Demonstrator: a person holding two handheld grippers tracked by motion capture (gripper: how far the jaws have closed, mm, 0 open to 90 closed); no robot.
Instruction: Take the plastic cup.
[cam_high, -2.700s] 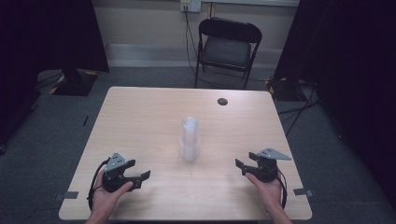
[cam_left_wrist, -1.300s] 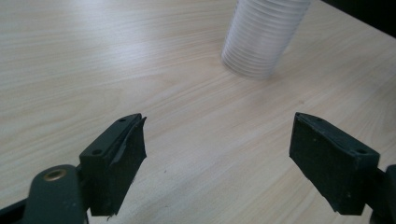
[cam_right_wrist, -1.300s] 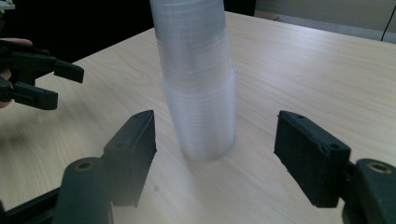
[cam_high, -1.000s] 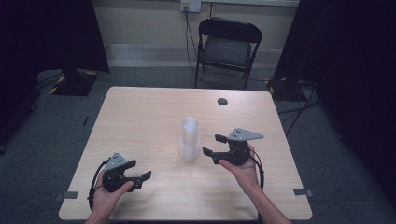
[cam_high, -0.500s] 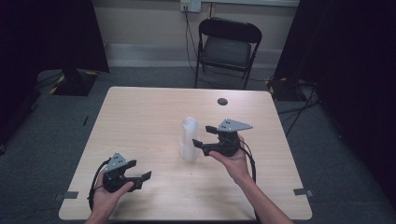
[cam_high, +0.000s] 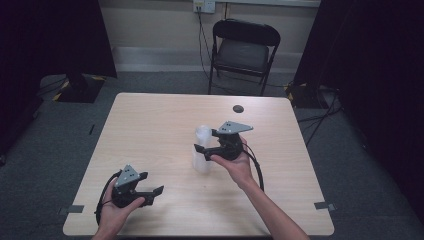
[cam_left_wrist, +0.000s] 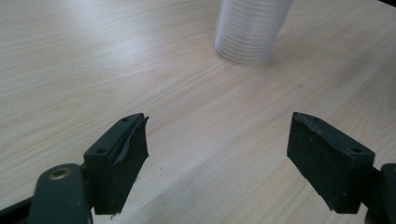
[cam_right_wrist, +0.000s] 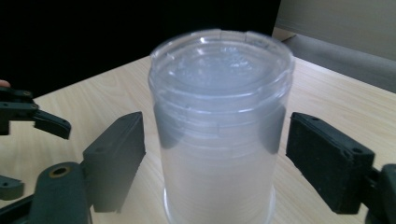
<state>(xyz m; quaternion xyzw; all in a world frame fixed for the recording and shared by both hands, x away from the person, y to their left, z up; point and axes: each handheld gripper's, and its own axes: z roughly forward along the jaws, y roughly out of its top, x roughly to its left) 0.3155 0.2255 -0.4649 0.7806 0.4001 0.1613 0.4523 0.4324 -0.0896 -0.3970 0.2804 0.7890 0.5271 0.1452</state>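
Note:
A stack of clear plastic cups stands upside down near the middle of the light wooden table. My right gripper is level at the stack from its right. In the right gripper view the stack sits between the jaws of the right gripper, with a gap on each side; the jaws have just been opening. My left gripper rests open near the table's front left corner. In the left gripper view the left gripper holds nothing, and the stack stands farther off.
A small dark round thing lies near the table's far edge. A black folding chair stands behind the table. The left gripper appears at the left of the right gripper view. Grey tape marks the front right corner.
My right gripper has moved left across the table from the front right up to the cup stack. The left gripper has stayed where it was.

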